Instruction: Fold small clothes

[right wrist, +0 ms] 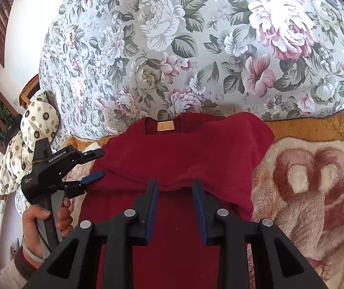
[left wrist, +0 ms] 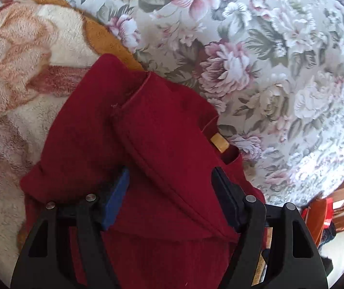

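Observation:
A dark red shirt [left wrist: 162, 132] lies partly folded on the bed, one side turned over the body and a tan neck label [left wrist: 219, 143] showing. My left gripper [left wrist: 172, 180] stands wide open over it; the folded flap lies loose between the fingers and the pads do not press on it. The right wrist view shows the shirt [right wrist: 184, 149] with its label [right wrist: 165, 125] at the far collar, and the left gripper [right wrist: 98, 165] open at the shirt's left edge. My right gripper [right wrist: 174, 185] has its jaws partly apart, tips at the fold's edge, flat cloth showing between them.
The shirt rests on a fleece blanket [right wrist: 311, 180] in cream, pink and orange, spread over a floral bedsheet [right wrist: 172, 48]. A patterned pillow [right wrist: 34, 125] lies at the bed's left. A person's hand [right wrist: 37, 219] holds the left gripper's handle. The bed's edge and red items [left wrist: 316, 214] show lower right.

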`<state>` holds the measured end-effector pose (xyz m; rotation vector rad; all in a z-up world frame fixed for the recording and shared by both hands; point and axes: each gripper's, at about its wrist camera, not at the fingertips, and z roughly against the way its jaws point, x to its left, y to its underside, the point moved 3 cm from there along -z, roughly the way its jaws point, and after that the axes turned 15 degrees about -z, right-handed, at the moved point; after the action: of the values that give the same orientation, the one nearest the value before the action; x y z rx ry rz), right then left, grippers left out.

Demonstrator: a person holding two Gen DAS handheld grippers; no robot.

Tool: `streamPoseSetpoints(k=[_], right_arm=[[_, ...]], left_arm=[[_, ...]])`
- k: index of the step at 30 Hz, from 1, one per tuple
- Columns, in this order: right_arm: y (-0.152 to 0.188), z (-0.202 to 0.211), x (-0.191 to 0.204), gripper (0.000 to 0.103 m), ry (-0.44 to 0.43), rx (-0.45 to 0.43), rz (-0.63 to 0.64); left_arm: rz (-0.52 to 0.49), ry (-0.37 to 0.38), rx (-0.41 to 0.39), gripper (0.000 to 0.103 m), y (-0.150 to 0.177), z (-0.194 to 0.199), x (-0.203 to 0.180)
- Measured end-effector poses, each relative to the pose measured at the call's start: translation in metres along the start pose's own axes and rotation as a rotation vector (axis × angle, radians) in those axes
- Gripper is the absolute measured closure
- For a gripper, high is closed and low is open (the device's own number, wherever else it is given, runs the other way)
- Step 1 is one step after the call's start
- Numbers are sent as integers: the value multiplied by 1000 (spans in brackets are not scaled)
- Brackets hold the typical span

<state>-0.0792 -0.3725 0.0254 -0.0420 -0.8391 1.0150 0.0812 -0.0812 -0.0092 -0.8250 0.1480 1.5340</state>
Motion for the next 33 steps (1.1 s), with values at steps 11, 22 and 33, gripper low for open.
streamPoseSetpoints(k=[11, 22, 33], right_arm=[[-13, 9, -6, 76, 42, -81, 1], [2, -69, 0, 76, 220, 93, 82], [6, -69, -5, 77, 363, 84, 193]], left_arm=[[-97, 115, -89, 98, -24, 7, -23], [-101, 9, -64, 98, 7, 39, 49], [-183, -48, -111, 60, 18, 67, 34]])
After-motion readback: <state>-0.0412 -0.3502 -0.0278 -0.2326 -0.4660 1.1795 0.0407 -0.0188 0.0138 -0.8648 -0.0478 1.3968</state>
